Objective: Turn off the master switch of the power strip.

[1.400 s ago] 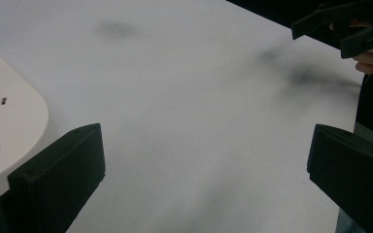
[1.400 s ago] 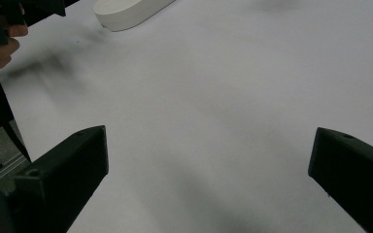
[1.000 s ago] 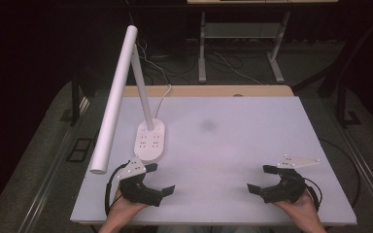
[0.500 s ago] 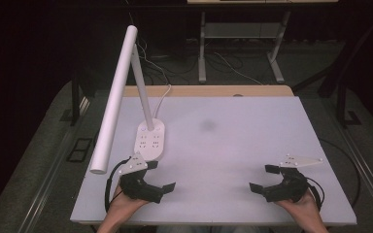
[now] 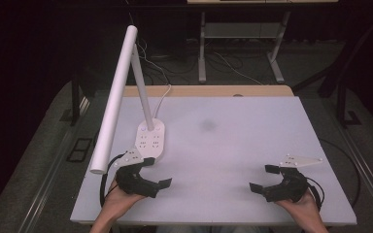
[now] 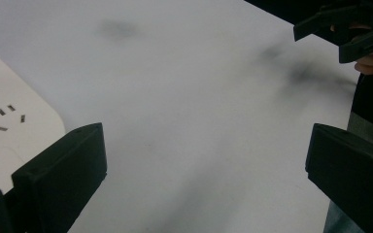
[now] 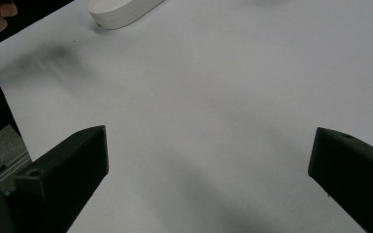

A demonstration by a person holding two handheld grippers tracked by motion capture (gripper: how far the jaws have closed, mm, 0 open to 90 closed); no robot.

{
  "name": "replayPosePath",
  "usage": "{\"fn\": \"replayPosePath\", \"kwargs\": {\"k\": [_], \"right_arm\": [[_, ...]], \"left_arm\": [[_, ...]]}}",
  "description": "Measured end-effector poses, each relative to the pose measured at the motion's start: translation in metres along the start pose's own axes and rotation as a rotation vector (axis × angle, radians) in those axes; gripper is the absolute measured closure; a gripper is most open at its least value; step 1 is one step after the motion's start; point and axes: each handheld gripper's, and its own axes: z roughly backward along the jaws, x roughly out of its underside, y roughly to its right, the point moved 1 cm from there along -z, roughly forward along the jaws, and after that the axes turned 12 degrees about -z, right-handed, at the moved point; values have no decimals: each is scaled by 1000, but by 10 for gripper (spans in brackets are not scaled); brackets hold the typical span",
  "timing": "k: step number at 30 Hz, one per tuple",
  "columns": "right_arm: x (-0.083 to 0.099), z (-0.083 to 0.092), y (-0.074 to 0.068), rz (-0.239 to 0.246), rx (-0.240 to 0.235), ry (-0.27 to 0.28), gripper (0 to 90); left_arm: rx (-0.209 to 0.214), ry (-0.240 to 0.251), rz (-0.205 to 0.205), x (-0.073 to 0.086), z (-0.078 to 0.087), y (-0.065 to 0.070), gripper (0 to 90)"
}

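desk lamp (image 5: 148, 138) sits on the left half of the table (image 5: 233, 145), base flat, thin stem leaning up to a long white light bar that slopes forward and down toward the near left edge. cord runs off the back of the base.

left gripper (image 5: 153, 175) is just beside the near end of the base, jaws spread wide, nothing between them. in the left gripper view the base (image 6: 9, 126) lies next to the left jaw; cannot tell if it touches. right gripper (image 5: 262, 178) is well apart from the lamp, over at the near right, jaws also wide apart and empty. in the right gripper view the base (image 7: 124, 10) is far off at the top.

handling guess: base probably weighted and rigid, smooth plastic so likely slippery on flat faces. bar and stem look light, hinge joints are the weak point and will probably swing if pushed. i'd grab the stem low near the base, or pinch the base edge across its narrow side, not the bar tip. mind the cord dragging.
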Motion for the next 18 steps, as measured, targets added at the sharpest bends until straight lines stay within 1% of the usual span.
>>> {"fn": "replayPosePath", "kwargs": {"k": [5, 11, 18], "right_arm": [[0, 0, 0, 2, 1, 1, 4], [0, 0, 0, -1, 1, 2, 4], [0, 0, 1, -1, 2, 4, 4]], "left_arm": [[2, -16, -5, -3, 3, -4, 0], [0, -15, -8, -6, 8, -9, 14], [-21, -18, 3, -8, 17, -19, 14]]}}
